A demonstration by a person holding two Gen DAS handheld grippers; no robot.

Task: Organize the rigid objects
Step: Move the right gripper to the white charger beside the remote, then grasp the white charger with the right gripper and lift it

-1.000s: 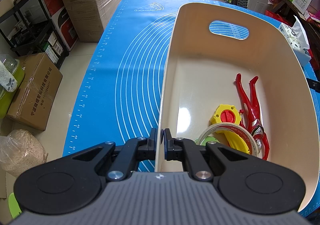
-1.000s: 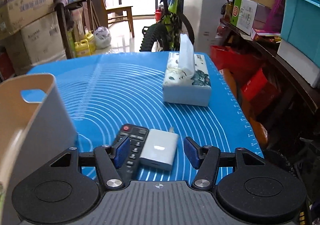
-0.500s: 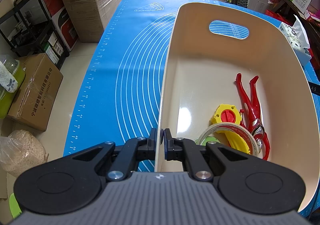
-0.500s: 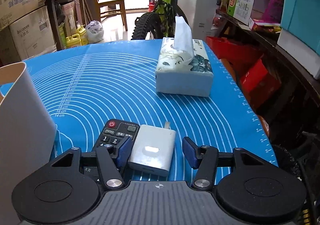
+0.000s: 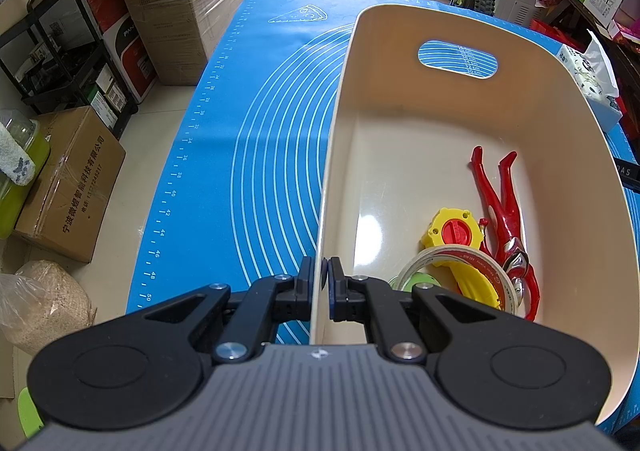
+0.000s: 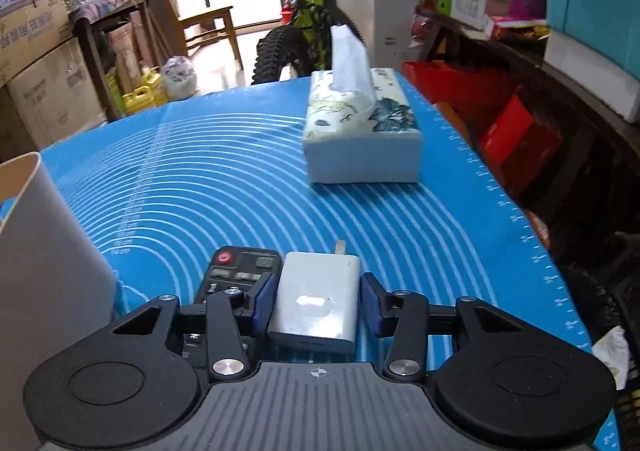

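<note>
My left gripper (image 5: 322, 271) is shut on the near left wall of the cream bin (image 5: 334, 139), one pad outside and one inside. In the bin lie red pliers (image 5: 504, 207), a yellow and red reel (image 5: 452, 231) and a roll of clear tape (image 5: 496, 271). In the right wrist view a white charger (image 6: 316, 307) lies on the blue mat (image 6: 200, 171) beside a black remote (image 6: 240, 267). My right gripper (image 6: 318, 293) straddles the charger, jaws closing; the pads are close to its sides, with a thin gap on the right.
A tissue box (image 6: 360, 147) stands farther back on the mat, right of centre. The bin's outer wall (image 6: 44, 251) rises at the left of the right wrist view. Cardboard boxes (image 5: 180, 3), a bicycle (image 6: 304, 35) and shelves surround the table.
My right gripper has sunk toward the mat and its jaws have narrowed around the charger. The left gripper and the bin have not moved.
</note>
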